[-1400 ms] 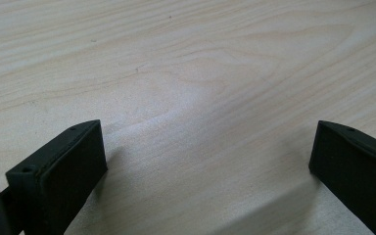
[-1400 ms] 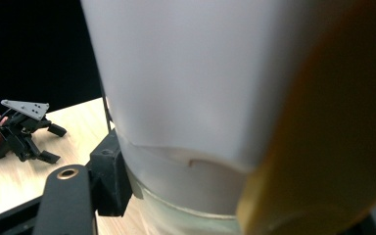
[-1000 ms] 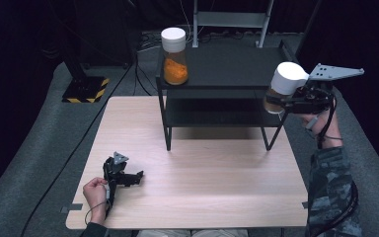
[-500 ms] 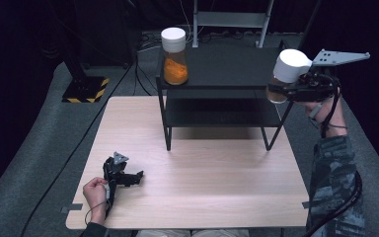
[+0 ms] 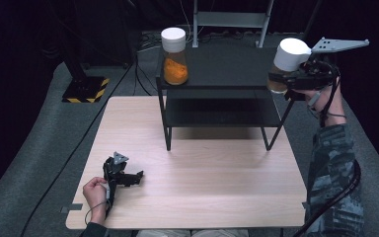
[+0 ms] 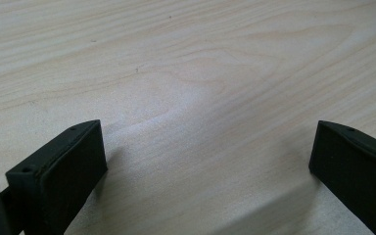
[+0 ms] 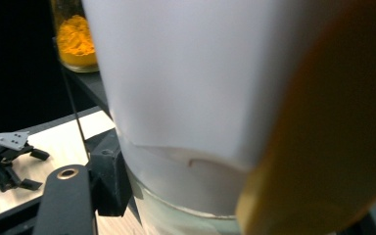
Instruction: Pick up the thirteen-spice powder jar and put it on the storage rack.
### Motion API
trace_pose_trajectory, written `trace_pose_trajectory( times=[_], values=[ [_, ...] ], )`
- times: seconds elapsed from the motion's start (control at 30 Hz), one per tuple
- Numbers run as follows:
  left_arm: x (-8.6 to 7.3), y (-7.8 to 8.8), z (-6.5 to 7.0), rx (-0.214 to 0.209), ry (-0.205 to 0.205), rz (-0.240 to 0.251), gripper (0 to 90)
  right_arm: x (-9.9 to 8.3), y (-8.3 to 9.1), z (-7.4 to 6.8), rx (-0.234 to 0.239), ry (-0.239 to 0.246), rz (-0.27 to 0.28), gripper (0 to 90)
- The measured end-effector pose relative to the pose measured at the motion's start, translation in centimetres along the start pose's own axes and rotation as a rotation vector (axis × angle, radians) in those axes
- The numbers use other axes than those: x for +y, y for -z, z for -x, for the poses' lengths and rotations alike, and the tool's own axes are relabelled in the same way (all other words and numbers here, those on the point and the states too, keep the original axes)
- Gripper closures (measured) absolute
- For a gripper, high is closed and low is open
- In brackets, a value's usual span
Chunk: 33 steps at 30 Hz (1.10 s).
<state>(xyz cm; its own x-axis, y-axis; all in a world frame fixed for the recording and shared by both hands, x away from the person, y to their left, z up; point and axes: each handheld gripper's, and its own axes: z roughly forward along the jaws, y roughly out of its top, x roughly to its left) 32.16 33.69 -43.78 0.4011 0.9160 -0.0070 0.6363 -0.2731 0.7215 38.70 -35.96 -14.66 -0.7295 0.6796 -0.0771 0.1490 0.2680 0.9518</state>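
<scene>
My right gripper [image 5: 288,81] is shut on a white-lidded jar [image 5: 287,63] and holds it in the air at the right end of the black shelf's top [image 5: 227,69]. In the right gripper view the jar's white lid [image 7: 186,73] stands right in front of the camera. A second jar [image 5: 174,55] with a white lid and orange powder stands on the shelf top at its left; it also appears as the orange jar [image 7: 76,41]. My left gripper [image 5: 131,178] rests on the wooden table [image 5: 202,187] near the front left, jaws open and nothing between them on the table [image 6: 205,122].
The black two-level shelf [image 5: 217,111] stands at the back of the table, its legs on the wood. A black and yellow striped base [image 5: 85,90] sits on the floor at the left. A metal frame [image 5: 229,19] rises behind the shelf.
My right gripper has lifted the jar from beside the shelf's right end up to the level of the shelf top. The left gripper has stayed put.
</scene>
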Motion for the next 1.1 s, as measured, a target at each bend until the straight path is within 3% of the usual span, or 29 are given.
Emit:
trace_pose_trajectory(
  times=[0.5, 0.97, 1.1],
  values=[
    [0.0, 0.0, 0.0, 0.000, 0.000, 0.000, 0.0, 1.2, -1.2, 0.9, -0.037, -0.030, -0.018, 30.0],
    [0.0, 0.0, 0.0, 0.000, 0.000, 0.000, 0.0, 1.3, -2.5, 1.8, -0.065, -0.057, -0.060, 30.0],
    [0.0, 0.0, 0.0, 0.000, 0.000, 0.000, 0.0, 1.0, -2.6, 2.0, -0.061, -0.073, -0.049, 30.0]
  ],
)
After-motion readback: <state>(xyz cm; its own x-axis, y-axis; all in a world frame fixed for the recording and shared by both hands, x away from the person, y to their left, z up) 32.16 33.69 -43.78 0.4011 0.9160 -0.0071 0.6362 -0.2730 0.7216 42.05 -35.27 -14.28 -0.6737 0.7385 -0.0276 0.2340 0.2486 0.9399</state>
